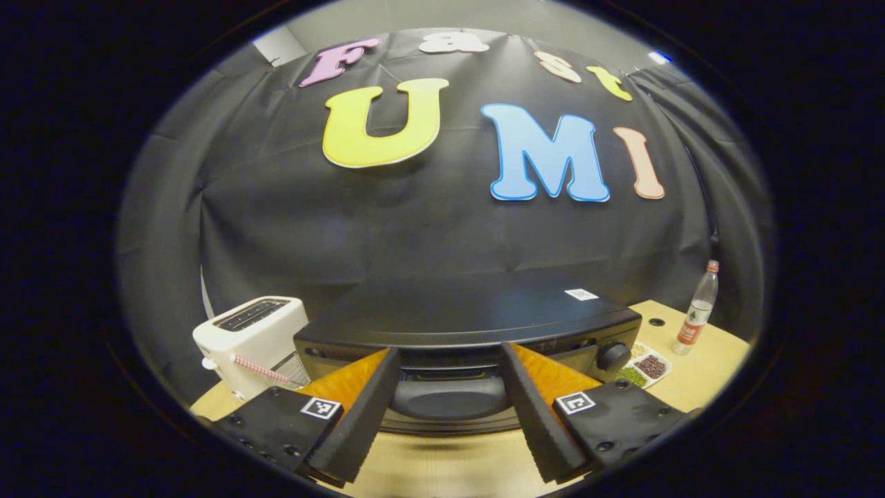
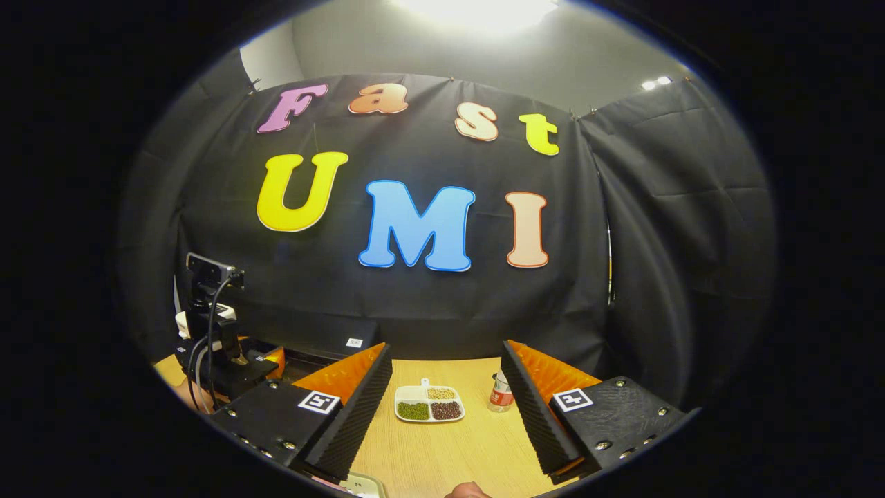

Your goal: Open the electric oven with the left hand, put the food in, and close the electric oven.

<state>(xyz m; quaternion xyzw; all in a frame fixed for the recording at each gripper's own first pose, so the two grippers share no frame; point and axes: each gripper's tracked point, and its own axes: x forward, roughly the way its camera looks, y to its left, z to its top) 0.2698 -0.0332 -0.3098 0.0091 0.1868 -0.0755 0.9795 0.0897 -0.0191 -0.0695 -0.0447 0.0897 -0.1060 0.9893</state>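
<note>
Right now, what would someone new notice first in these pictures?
The black oven sits dead ahead of the open left gripper, its door handle between the fingers. A white toaster stands to its left. In the right gripper view, a divided dish of beans lies on the table beyond the open right gripper.

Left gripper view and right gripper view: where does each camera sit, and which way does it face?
Left gripper view: rides the left gripper, facing the electric oven close up, toaster beside it; its own open fingers show.
Right gripper view: rides the right gripper, facing the divided dish; own fingers open, left gripper farther off.
Shared: dish, bottle, table.
</note>
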